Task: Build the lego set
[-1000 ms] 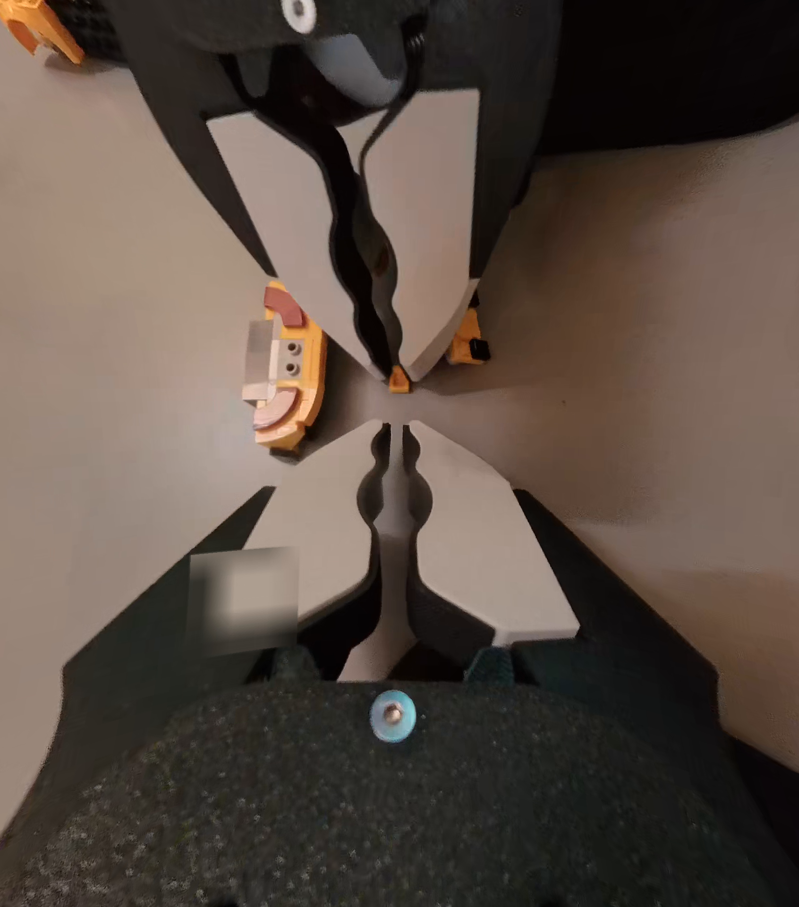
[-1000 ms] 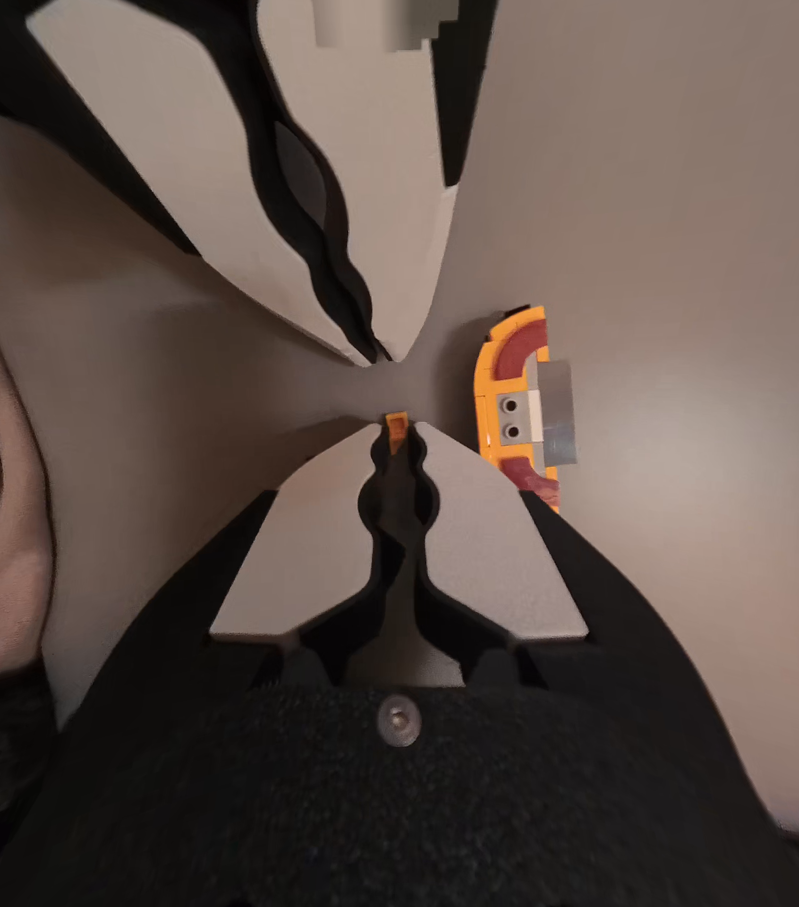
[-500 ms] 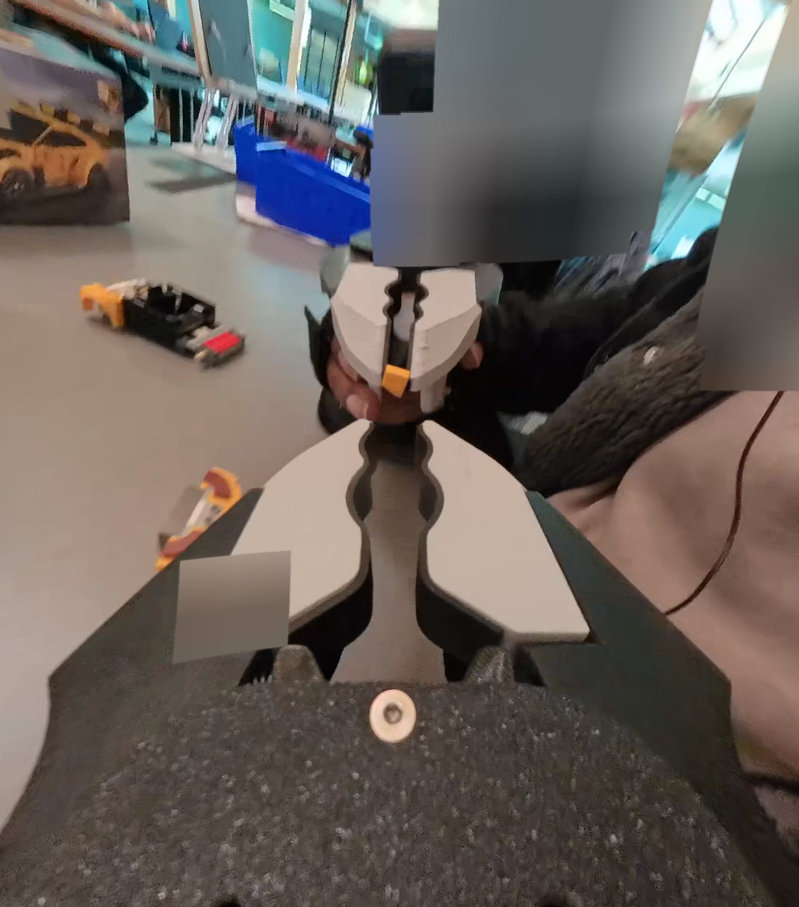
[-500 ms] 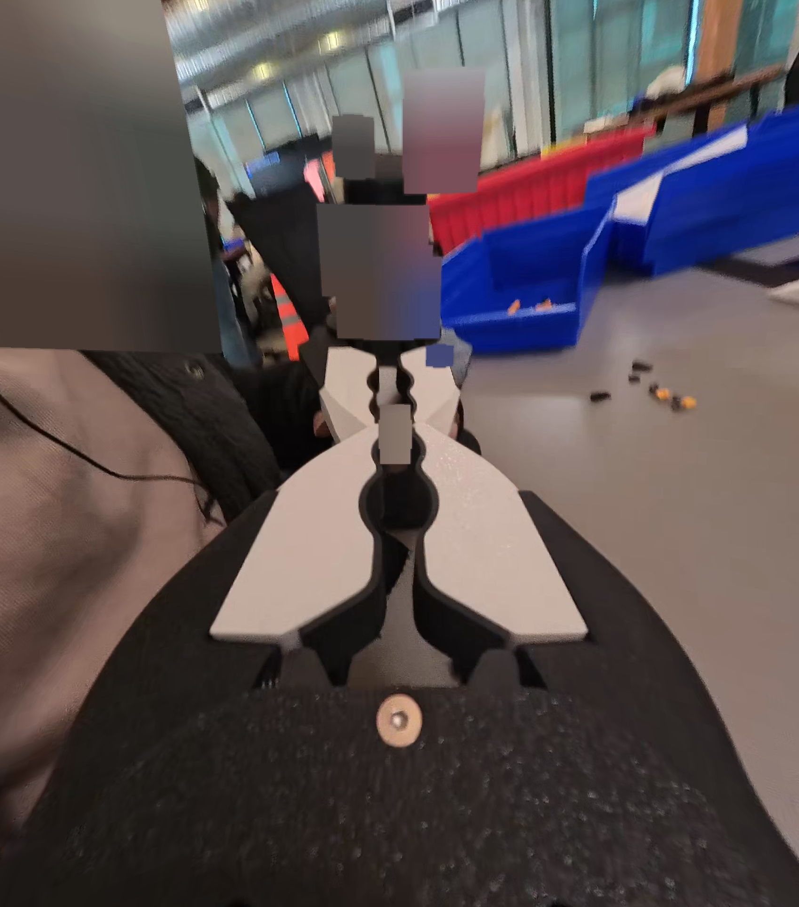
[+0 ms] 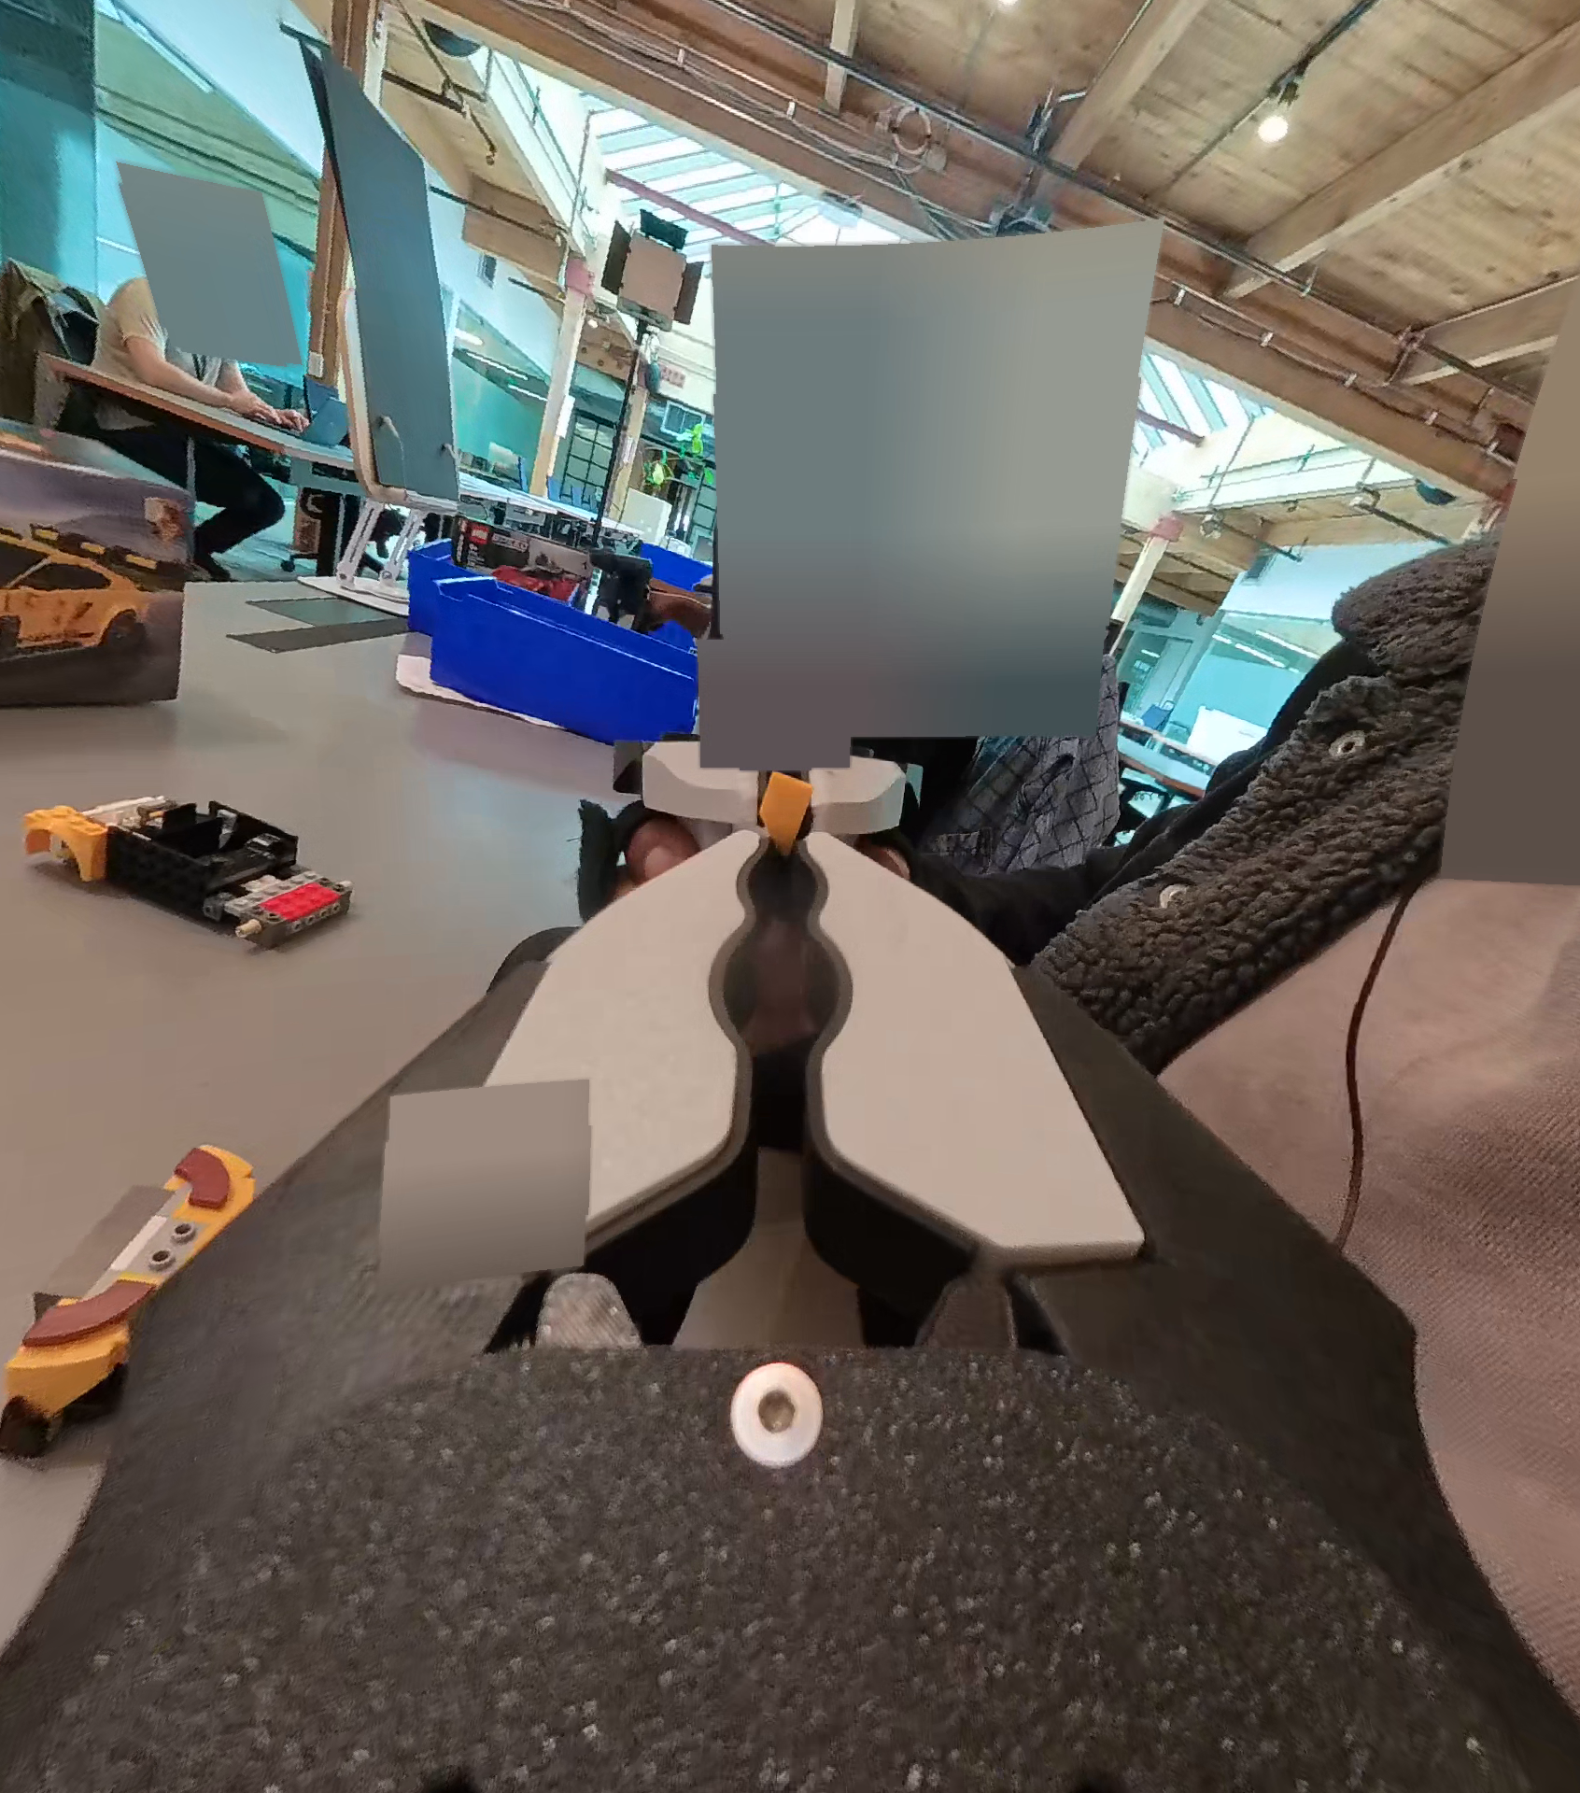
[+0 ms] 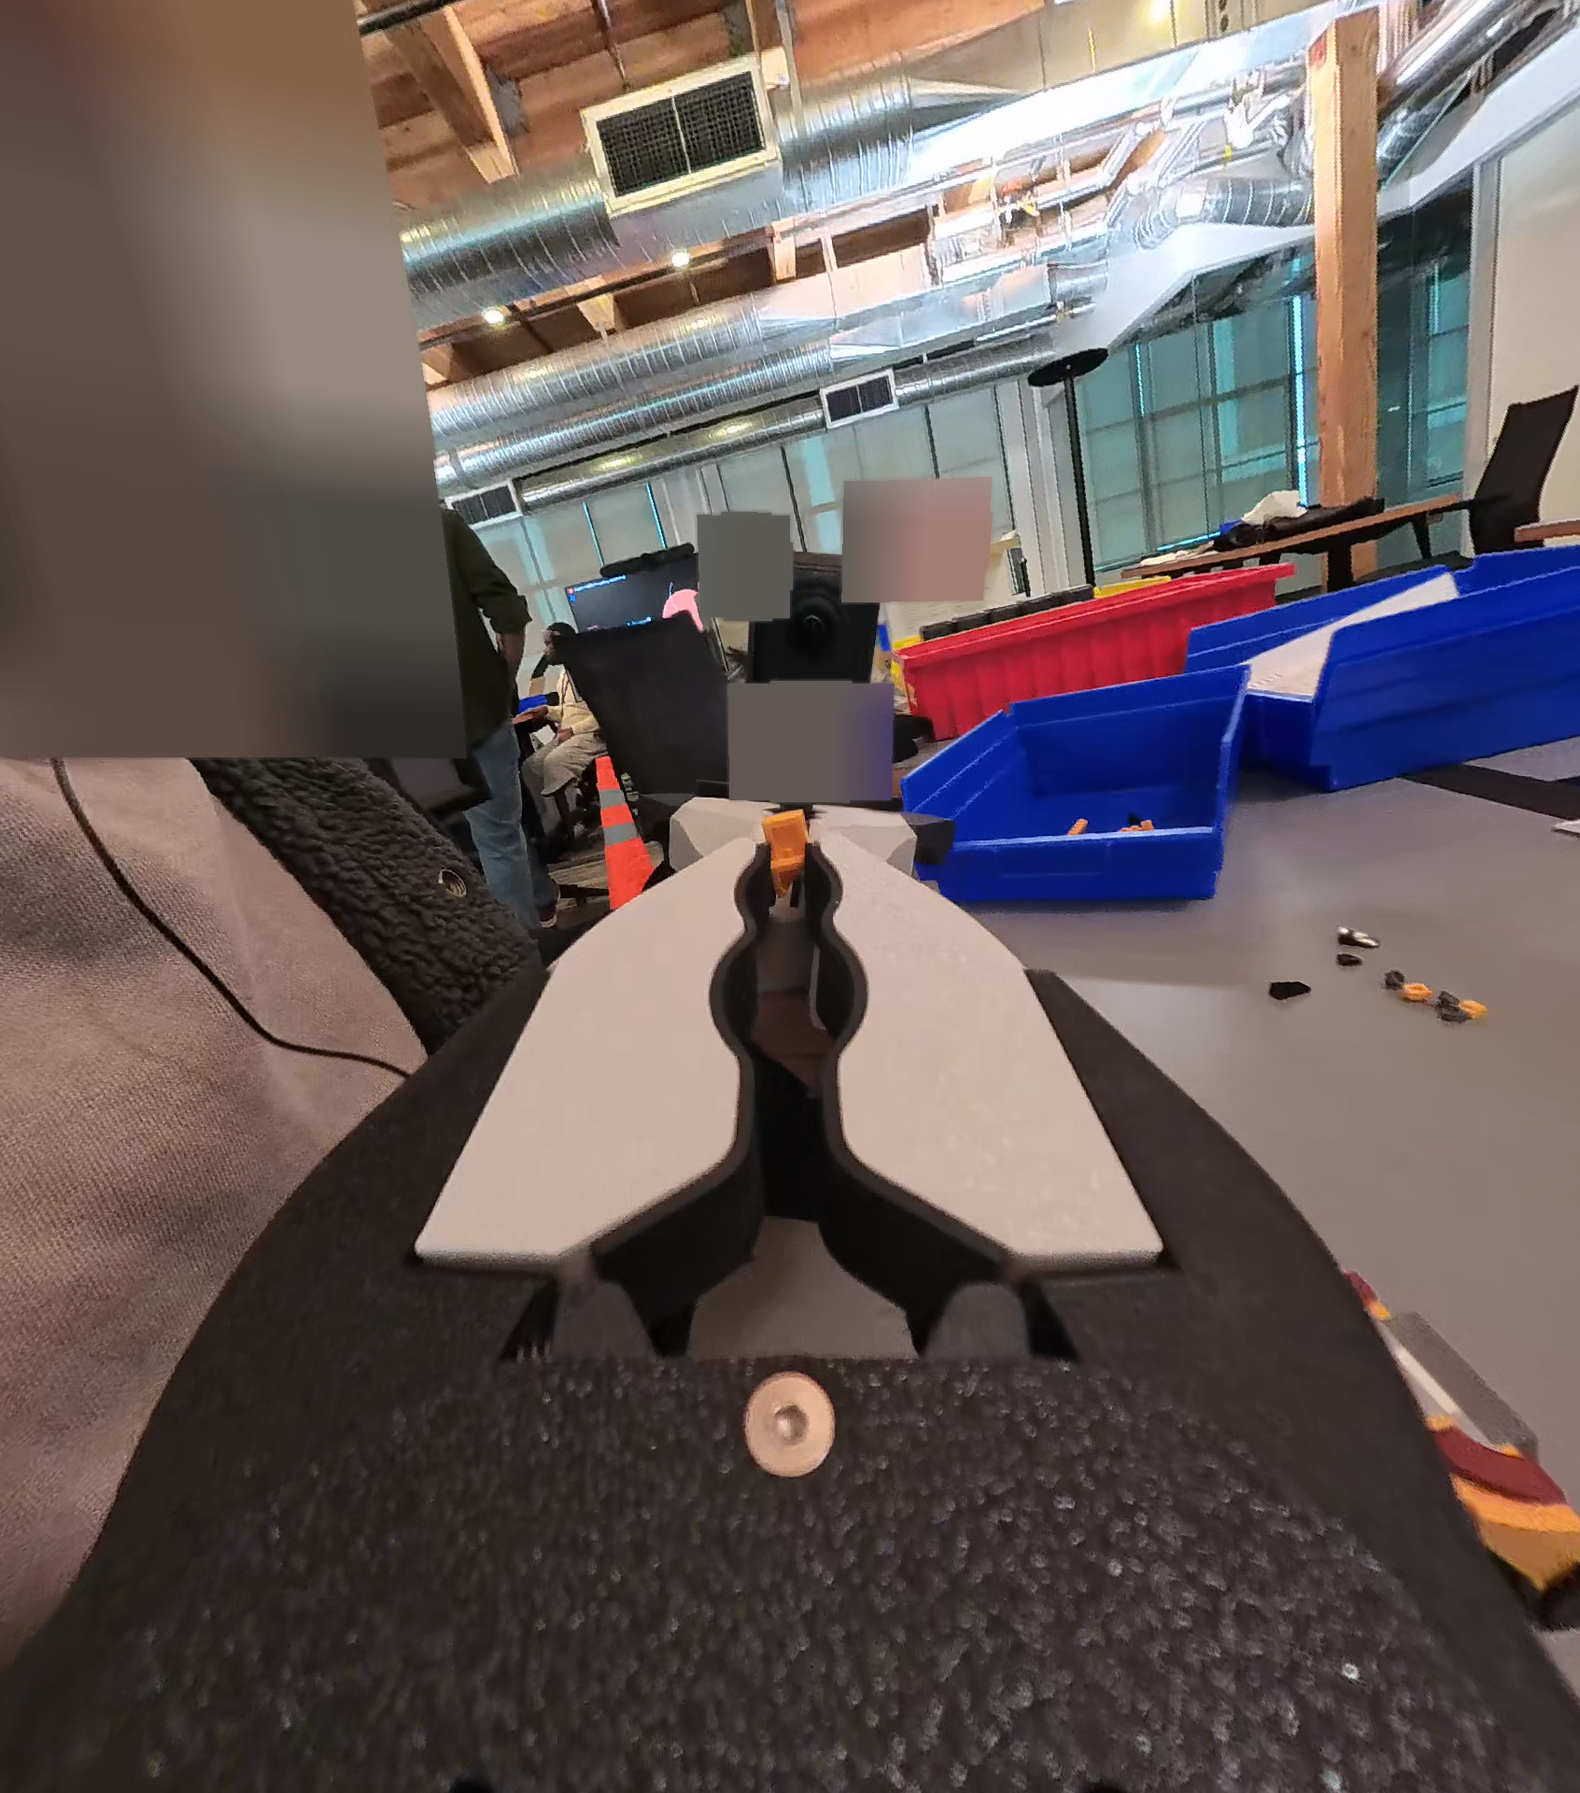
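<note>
— Where is the orange piece (image 5: 784, 803)?

— Up off the worktop (image 5: 39, 1028), between the two grippers, which meet tip to tip. Its long axis runs along the line joining them.

— Who holds it?

— The right gripper (image 6: 786, 854) has its jaws pinched on it. The left gripper (image 5: 781, 854) is nearly closed at the piece's other end; whether it grips cannot be told.

— And the car body (image 5: 185, 859)?

— Well off to the left gripper's left.

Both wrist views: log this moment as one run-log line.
left tongs: shut on orange piece | right tongs: shut on same piece | held above table | black car base: untouched | curved orange part: on table
</note>
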